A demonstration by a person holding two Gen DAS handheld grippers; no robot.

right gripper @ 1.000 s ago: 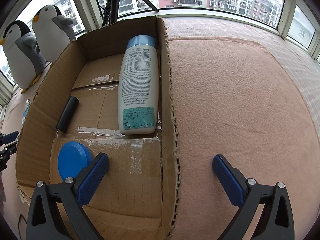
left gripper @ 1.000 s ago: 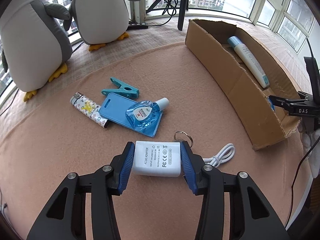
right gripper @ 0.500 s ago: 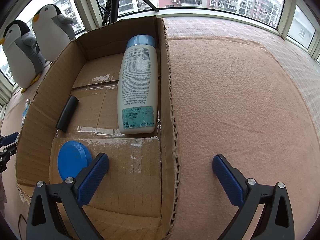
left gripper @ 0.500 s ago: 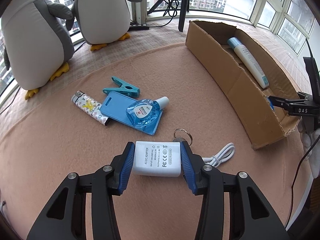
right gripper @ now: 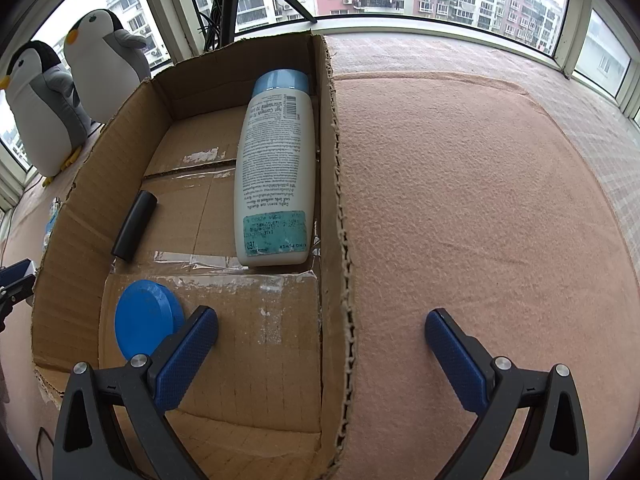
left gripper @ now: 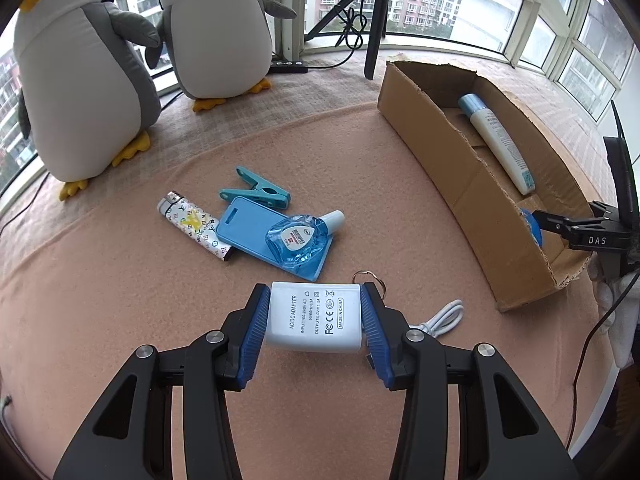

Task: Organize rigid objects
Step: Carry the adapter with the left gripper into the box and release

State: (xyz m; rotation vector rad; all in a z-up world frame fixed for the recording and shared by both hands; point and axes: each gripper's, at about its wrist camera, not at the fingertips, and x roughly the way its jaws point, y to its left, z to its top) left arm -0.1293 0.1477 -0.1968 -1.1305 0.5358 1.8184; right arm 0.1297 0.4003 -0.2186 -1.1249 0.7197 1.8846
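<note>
The left claw (left gripper: 313, 322) grips a white rectangular power adapter (left gripper: 314, 320) above the table; the right claw (right gripper: 322, 344) gapes empty. At two o'clock, the brown cardboard box (left gripper: 448, 184) holds three items. Four small items wait at eleven o'clock.

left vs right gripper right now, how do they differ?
The left gripper is shut on the white AC/DC adapter; the right gripper is open and holds nothing. The left is over the pink mat; the right straddles the cardboard box's side wall. Both have blue ribbed pads on black arms and point steeply down.
</note>
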